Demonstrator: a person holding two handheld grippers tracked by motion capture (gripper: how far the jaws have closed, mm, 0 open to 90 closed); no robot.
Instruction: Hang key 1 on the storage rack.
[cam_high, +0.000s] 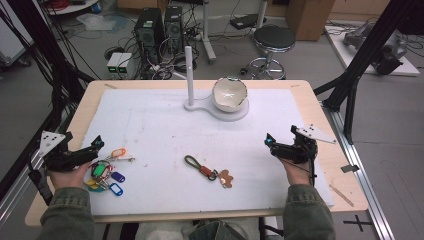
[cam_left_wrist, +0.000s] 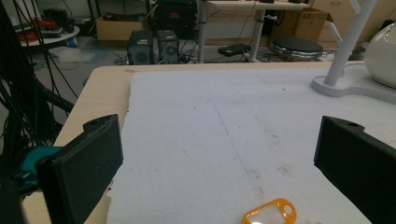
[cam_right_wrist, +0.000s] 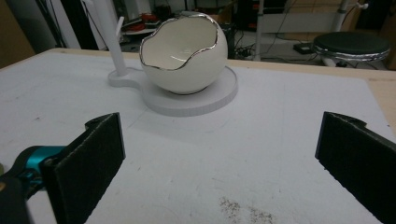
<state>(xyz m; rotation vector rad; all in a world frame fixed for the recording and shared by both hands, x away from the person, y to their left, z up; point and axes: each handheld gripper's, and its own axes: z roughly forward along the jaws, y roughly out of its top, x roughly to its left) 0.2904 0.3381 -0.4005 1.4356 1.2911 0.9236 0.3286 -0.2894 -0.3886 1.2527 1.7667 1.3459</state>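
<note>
Nearest the person, the left tongs (cam_high: 97, 143) lie low at the left edge of the white mat (cam_high: 160, 125), jaws spread wide with nothing between them. A bunch of key tags (cam_high: 106, 172) lies just beside them, partly hidden under the left hand (cam_high: 70, 172), so how many tags there are is hard to tell. In the left gripper view an orange tag (cam_left_wrist: 271, 212) is cut off by the bottom edge. The right tongs (cam_high: 269, 141) hover at the mat's right side, held level and pointing inward, jaws likewise wide apart and empty. Between the two, a key strap (cam_high: 210, 171) with a brown tag lies flat on the mat. Farther back on the worktop (cam_high: 305, 95), a white eggshell-shaped bowl (cam_high: 230, 93) sits on a round stand (cam_high: 212, 107) beside an upright post (cam_high: 189, 75); it looks empty.
</note>
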